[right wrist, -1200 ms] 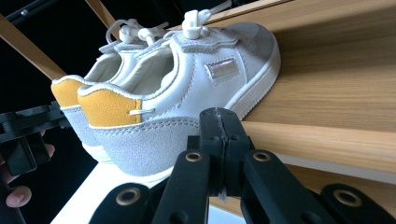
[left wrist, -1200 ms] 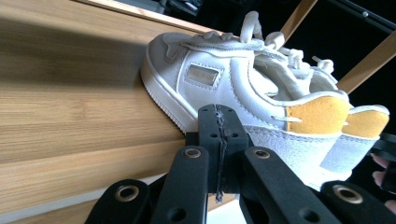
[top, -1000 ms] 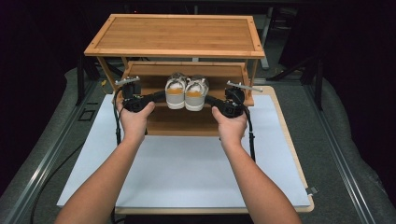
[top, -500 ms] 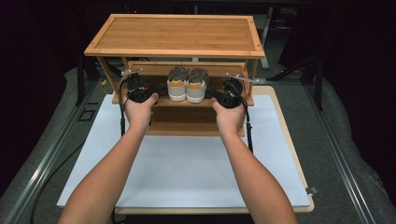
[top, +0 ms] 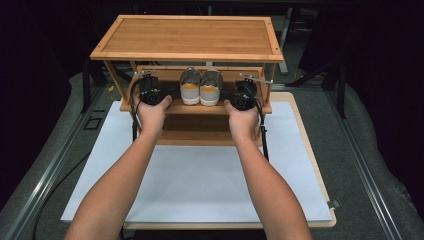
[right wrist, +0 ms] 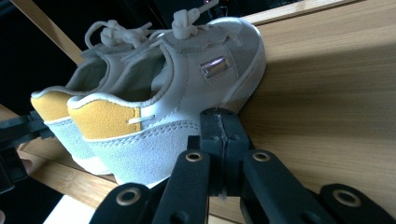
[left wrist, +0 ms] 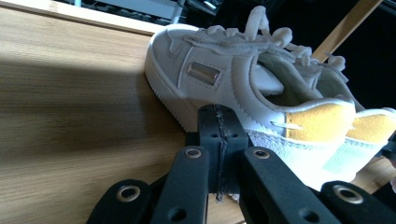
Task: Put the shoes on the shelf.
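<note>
A: Shoes: pair on the rack's middle shelf, heels toward the person; high view has the left gripper and right gripper flanking them.

B: Left gripper view: jaws pressed together, tip against the shoe's side.

A: Right gripper view: same, mirrored. Judged step: squeezing the pair between closed tips. Next move needs even pressure from both sides.

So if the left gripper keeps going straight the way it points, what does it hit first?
Most likely the near shoe: the shut left gripper points at its outer side by the sole and seems almost against it, though contact is unclear.
</note>
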